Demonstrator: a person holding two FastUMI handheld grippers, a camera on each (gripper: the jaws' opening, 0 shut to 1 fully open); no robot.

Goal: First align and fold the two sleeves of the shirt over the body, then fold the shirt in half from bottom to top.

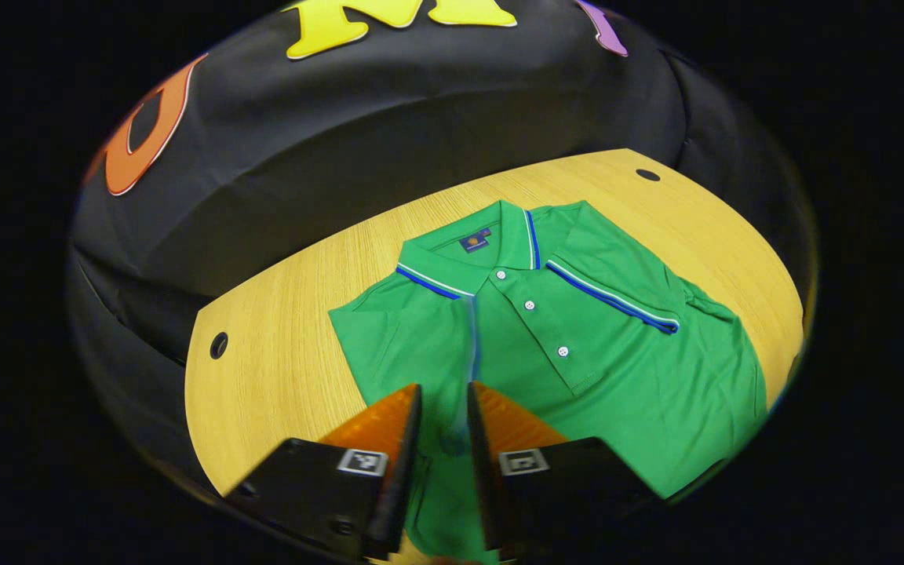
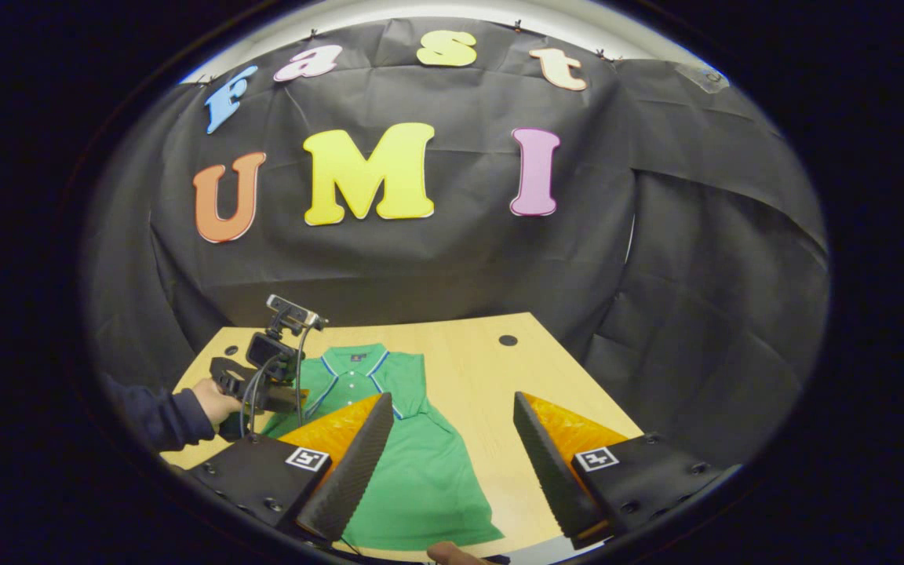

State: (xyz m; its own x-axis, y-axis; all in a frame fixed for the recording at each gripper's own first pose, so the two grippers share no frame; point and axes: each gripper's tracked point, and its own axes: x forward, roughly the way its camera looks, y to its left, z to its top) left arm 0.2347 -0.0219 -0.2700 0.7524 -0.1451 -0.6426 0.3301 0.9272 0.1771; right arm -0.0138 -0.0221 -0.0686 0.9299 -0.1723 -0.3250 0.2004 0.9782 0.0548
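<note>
Left gripper view: left gripper (image 1: 444, 408) nearly closed over green polo shirt (image 1: 577, 345) (pinch unclear), folded sleeve may drag; right gripper (image 2: 448, 439) spread.

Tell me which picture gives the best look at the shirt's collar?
The left gripper view: the collar sits near the middle, large, its striped edges clear. In the right gripper view the collar is far off and small, beside the other gripper.

left gripper (image 1: 444, 408) fingers nearly closed; right gripper (image 2: 448, 428) spread wide.
</note>
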